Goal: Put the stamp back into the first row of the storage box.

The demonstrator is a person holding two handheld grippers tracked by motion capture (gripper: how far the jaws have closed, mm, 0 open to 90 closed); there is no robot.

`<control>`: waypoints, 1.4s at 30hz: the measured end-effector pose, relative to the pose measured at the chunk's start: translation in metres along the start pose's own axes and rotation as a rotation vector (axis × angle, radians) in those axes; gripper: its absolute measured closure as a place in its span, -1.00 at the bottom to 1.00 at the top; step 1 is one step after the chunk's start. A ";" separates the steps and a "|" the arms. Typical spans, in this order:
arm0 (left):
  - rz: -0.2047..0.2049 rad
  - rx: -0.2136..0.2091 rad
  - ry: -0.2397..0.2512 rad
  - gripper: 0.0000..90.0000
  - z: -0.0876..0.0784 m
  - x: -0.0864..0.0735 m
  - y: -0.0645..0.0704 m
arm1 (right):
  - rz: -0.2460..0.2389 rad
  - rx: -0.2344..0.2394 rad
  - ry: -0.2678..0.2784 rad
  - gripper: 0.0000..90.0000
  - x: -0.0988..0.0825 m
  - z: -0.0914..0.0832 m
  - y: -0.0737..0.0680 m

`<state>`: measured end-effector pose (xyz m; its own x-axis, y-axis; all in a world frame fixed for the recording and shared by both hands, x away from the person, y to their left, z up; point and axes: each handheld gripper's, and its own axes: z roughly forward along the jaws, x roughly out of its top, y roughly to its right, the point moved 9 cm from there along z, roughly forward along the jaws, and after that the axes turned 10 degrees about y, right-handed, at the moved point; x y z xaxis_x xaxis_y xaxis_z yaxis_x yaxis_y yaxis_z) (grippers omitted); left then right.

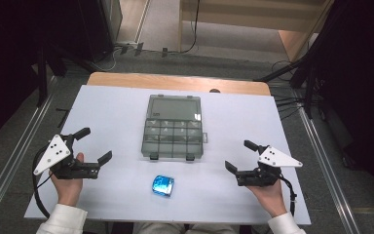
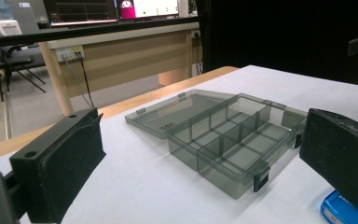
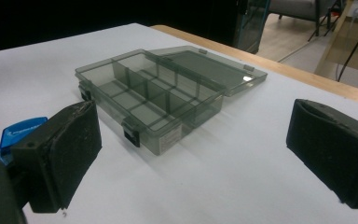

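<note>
A smoky grey plastic organiser box (image 1: 173, 133) lies open in the middle of the white table, its lid (image 1: 174, 107) flat behind it and its compartments empty. The box also appears in the left gripper view (image 2: 235, 144) and the right gripper view (image 3: 149, 98). A small blue packet (image 1: 162, 185) lies in front of the box, near the front edge, and peeks past the jaws (image 2: 342, 210) (image 3: 21, 133). My left gripper (image 1: 97, 145) rests at the table's left, open and empty. At the right, my right gripper (image 1: 240, 155) is also open and empty.
The white sheet (image 1: 121, 112) covers a wooden table whose far edge (image 1: 175, 82) shows behind. Dark stands and cables (image 1: 292, 73) surround the table on the grey floor. A desk with monitors (image 2: 116, 42) stands far off.
</note>
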<state>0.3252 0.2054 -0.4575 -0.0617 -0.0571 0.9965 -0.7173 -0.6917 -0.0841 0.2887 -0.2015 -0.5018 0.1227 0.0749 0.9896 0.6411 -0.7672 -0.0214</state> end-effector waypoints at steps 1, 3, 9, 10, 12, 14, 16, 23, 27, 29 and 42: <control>0.000 0.000 0.000 -1.00 0.000 0.000 0.000 | 0.000 0.007 -0.002 -0.91 0.000 0.002 -0.002; -0.001 0.000 0.000 -1.00 0.000 0.000 0.000 | -0.005 0.023 -0.008 -0.91 0.000 0.006 -0.008; -0.002 0.000 0.002 -1.00 0.000 0.000 0.000 | -0.018 0.054 -0.021 -0.91 0.001 0.013 -0.019; -0.001 -0.001 0.001 -1.00 0.000 0.000 0.000 | -0.019 0.060 -0.024 -0.91 0.001 0.014 -0.021; -0.002 -0.001 0.002 -1.00 0.000 0.000 0.000 | -0.027 0.076 -0.035 -0.91 0.002 0.018 -0.028; -0.002 -0.002 0.002 -1.00 0.000 0.000 0.000 | -0.032 0.081 -0.038 -0.91 0.002 0.019 -0.030; -0.001 -0.001 0.002 -1.00 0.000 0.000 0.000 | -0.037 0.092 -0.044 -0.91 0.002 0.022 -0.034; -0.002 -0.002 0.001 -1.00 -0.001 0.000 0.000 | -0.061 0.142 -0.077 -0.91 0.000 0.033 -0.051; -0.003 -0.001 0.007 -1.00 -0.002 0.001 0.000 | -0.080 0.164 -0.105 -0.91 0.000 0.040 -0.061; -0.002 0.000 0.005 -1.00 -0.001 0.001 0.000 | -0.067 0.176 -0.119 -0.91 -0.001 0.043 -0.065; 0.001 -0.002 -0.001 -1.00 -0.001 0.000 0.001 | -0.142 0.222 -0.237 -0.90 -0.005 0.066 -0.089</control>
<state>0.3240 0.2053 -0.4575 -0.0617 -0.0588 0.9964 -0.7183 -0.6905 -0.0853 0.2817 -0.0916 -0.5139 0.1761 0.3367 0.9250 0.8101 -0.5834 0.0581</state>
